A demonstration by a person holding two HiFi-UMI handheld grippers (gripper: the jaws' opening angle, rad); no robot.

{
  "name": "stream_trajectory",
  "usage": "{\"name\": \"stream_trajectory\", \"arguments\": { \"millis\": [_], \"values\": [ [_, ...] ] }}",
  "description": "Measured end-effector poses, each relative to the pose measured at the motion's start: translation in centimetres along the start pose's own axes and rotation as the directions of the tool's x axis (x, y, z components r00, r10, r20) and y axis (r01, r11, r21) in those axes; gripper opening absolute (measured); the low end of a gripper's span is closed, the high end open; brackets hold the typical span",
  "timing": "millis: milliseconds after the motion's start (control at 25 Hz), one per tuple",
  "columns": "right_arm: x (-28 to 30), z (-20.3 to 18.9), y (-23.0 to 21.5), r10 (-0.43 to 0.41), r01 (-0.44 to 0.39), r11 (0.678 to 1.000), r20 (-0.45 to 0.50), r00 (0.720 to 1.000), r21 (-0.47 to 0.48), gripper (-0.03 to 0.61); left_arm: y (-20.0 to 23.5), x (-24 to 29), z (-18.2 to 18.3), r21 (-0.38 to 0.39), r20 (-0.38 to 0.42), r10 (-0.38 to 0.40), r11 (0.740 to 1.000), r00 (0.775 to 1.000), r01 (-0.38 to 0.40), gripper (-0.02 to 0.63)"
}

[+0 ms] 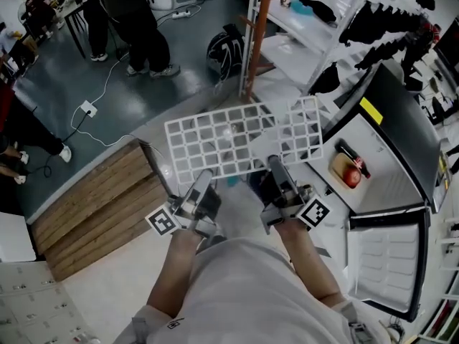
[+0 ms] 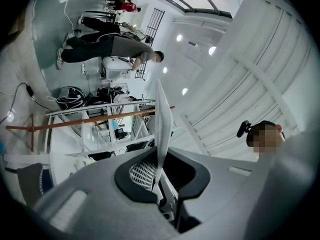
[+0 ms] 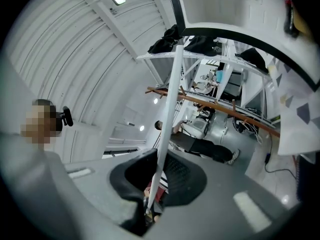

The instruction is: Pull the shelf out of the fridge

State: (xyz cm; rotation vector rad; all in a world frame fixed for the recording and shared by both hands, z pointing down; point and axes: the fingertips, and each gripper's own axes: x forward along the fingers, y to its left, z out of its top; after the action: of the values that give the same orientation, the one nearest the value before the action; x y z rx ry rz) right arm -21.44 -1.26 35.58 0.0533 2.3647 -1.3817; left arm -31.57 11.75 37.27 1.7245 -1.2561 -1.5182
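Observation:
The white grid shelf point(image 1: 237, 138) is out of the fridge point(image 1: 401, 131), held in the air in front of me, tilted up. My left gripper point(image 1: 204, 175) is shut on the shelf's near edge at the left. My right gripper point(image 1: 275, 165) is shut on the same edge at the right. In the left gripper view the shelf point(image 2: 162, 129) stands edge-on, a thin white strip pinched between the left gripper point(image 2: 157, 181) pads. The right gripper view shows the same shelf point(image 3: 170, 119) as a thin strip rising out of the right gripper point(image 3: 152, 194).
The fridge stands open at the right, with a red apple point(image 1: 351, 177) on a board inside and its door point(image 1: 384, 264) swung toward me. A wooden platform point(image 1: 93, 206) lies on the left. A white rack point(image 1: 301, 20) and people point(image 1: 136, 20) are beyond.

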Motion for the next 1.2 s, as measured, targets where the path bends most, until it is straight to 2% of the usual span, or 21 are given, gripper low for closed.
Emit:
{"name": "stream_trajectory", "arguments": {
  "millis": [1200],
  "values": [
    [-2.2, 1.0, -1.0, -0.029, 0.029, 0.999, 0.007, 1.000, 0.015, 0.038, 0.6, 0.4, -2.4, -0.024, -0.026, 0.040, 0.999, 0.999, -0.040, 0.034]
  ]
}}
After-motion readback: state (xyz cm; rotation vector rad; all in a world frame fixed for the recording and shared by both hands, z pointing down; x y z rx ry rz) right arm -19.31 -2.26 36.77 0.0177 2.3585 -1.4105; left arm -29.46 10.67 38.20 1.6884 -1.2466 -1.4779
